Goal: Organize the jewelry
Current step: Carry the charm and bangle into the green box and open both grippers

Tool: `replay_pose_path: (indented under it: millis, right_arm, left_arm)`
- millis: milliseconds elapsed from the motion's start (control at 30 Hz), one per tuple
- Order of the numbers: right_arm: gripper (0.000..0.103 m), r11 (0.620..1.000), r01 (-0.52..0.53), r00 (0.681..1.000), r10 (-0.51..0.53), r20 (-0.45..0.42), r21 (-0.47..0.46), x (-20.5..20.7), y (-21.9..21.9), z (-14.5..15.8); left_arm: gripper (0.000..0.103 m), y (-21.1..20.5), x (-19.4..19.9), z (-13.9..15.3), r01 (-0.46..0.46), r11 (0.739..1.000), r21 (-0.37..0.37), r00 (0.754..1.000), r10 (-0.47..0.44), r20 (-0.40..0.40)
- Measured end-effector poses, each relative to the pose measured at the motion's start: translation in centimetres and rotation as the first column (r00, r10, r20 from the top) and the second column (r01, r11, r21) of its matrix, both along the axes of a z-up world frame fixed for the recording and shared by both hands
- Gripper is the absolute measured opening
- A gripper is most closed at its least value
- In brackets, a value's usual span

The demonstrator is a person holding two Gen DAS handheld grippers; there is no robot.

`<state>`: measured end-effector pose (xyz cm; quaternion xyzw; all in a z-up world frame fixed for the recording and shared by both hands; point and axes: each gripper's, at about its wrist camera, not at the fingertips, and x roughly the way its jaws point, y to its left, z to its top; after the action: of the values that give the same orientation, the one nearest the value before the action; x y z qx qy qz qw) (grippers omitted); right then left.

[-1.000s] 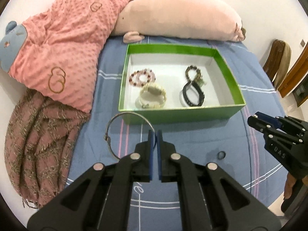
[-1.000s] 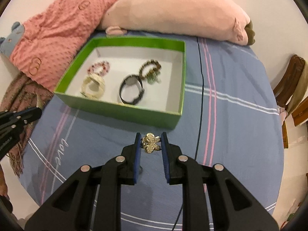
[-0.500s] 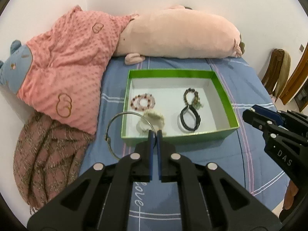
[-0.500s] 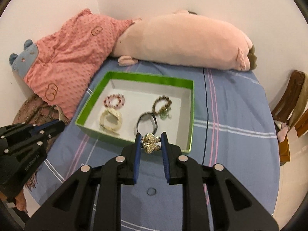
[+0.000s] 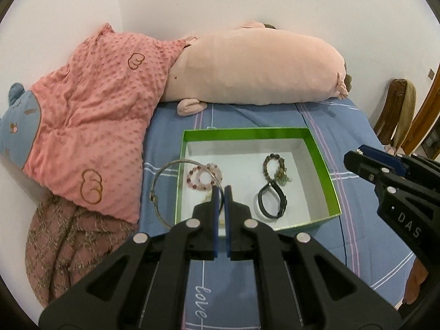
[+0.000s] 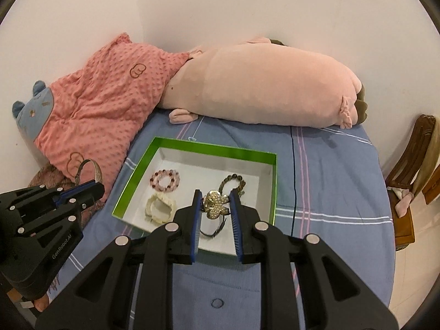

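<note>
Left tongs (image 5: pixel 221 189): clamped on silver bangle (image 5: pixel 165 181);
Right tongs (image 6: pixel 214 203): clamped on butterfly brooch (image 6: pixel 216 204), above green box (image 6: pixel 192 146)

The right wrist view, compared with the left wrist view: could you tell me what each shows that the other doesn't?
Only the right wrist view shows the butterfly brooch clamped in the right gripper, the cream bracelet in full, and a small ring on the sheet. Only the left wrist view shows the whole silver bangle pinched by the left gripper. Both show the green box, pink bead bracelet and black bracelet.

Cream bracelet (image 5: pixel 220 221) mostly behind left tool (image 5: pixel 220 192)
</note>
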<state>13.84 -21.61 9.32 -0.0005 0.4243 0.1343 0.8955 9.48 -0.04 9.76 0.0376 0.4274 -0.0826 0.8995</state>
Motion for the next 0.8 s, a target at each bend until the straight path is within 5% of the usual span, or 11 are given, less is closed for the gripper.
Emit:
replay_pose_path:
  millis: [267, 800]
  right_arm:
    - [0.020, 1.000, 0.008, 1.000, -0.008, -0.030, -0.002, 3.4, 0.0, -1.0]
    - [0.020, 0.999, 0.004, 0.984, -0.011, -0.177, -0.041, 10.2, 1.2, -8.4]
  left_arm:
    - [0.003, -0.5, 3.2, -1.2, 0.004, 1.000, -0.003, 1.000, -0.004, -0.028]
    - [0.004, -2.2, 9.8, -7.9, 0.014, 1.000, -0.001, 0.986, -0.014, -0.165]
